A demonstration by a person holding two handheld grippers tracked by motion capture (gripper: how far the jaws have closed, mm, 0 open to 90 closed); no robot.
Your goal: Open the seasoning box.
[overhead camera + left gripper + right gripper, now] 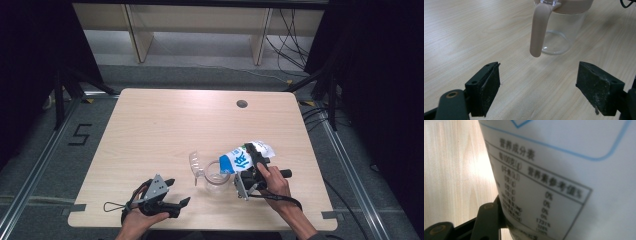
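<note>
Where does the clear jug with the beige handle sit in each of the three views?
High view: the clear jug stands on the table near its front edge, right of centre, under the tilted white and blue bag.
Left gripper view: top centre, beige handle hanging toward the camera.
Right gripper view: not to be made out; the bag's printed label sits close to the lens.
Shared landmark: the light wood table.

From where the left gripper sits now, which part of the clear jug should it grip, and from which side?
Probably the handle: a narrow beige strap hanging down the clear jug on the side facing the open left gripper. Come straight ahead, one jaw on each side of it. The glass body looks too wide and slippery.
</note>
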